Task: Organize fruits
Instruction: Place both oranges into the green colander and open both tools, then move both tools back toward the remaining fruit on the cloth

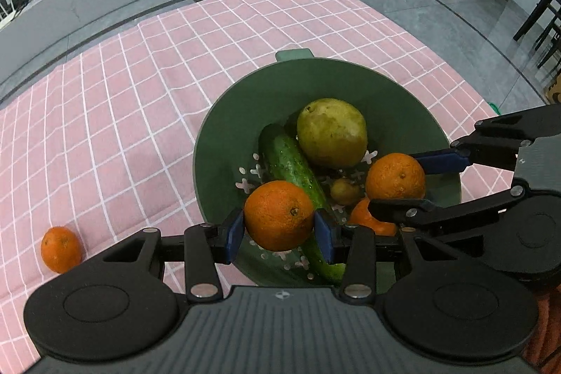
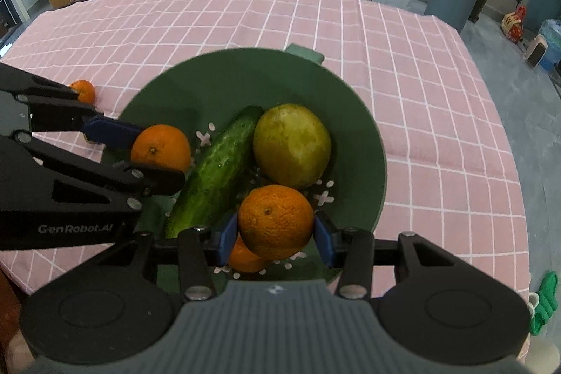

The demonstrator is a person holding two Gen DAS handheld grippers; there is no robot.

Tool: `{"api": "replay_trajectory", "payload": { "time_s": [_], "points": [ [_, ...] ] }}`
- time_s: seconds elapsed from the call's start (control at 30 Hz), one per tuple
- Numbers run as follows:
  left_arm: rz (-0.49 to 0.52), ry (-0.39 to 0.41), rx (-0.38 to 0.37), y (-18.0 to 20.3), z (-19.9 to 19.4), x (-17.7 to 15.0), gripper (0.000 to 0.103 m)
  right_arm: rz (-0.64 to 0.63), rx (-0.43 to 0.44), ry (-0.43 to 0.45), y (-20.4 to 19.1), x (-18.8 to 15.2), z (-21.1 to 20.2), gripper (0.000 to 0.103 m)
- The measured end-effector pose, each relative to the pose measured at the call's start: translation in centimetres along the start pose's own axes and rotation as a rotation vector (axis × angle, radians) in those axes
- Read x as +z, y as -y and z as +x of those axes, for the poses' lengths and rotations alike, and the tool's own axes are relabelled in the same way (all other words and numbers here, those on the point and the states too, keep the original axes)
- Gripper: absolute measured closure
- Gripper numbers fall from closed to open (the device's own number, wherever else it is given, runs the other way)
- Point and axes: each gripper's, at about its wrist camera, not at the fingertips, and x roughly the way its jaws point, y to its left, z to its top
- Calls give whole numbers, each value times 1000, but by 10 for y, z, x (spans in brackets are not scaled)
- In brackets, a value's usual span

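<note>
Hovering over the green bowl (image 1: 224, 114), both tongs are being held clamped on oranges: the left tongs (image 1: 279, 228) on one orange (image 1: 278, 214), the right tongs (image 2: 276, 233) on another (image 2: 275, 221). A cucumber (image 1: 291, 163), a pear (image 1: 331, 132) and a third orange (image 1: 361, 216) are lying in the bowl. A fourth orange (image 1: 61, 249) is sitting on the checked cloth (image 1: 122, 93) beside the bowl, toward the worktop's left edge.

Four oranges (image 1: 279, 215), one cucumber (image 1: 291, 163), one pear (image 1: 331, 132), one bowl (image 1: 245, 114).
</note>
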Motion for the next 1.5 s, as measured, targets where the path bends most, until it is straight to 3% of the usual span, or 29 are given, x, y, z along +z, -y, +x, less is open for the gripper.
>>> {"api": "replay_trajectory", "payload": {
  "time_s": [0.2, 0.33, 0.53, 0.83, 1.17, 1.5],
  "points": [
    [-15, -1, -3, -2, 3, 3, 53, 11, -2, -2, 0, -1, -1, 58],
    [-20, -4, -4, -3, 0, 2, 46, 1, -15, 4, -4, 0, -3, 58],
    [-56, 24, -28, -8, -17, 0, 39, -27, -54, 50, -9, 0, -18, 49],
    [-25, 88, 25, -5, -60, -12, 39, -12, -65, 168, -22, -7, -60, 43],
    [-50, 159, 113, -27, -108, -38, 38, 79, 14, 328, -63, -22, -92, 39],
    [-175, 241, 116, -91, -128, -86, 37, 140, 124, 432, -115, -38, -80, 40]
  ]
}}
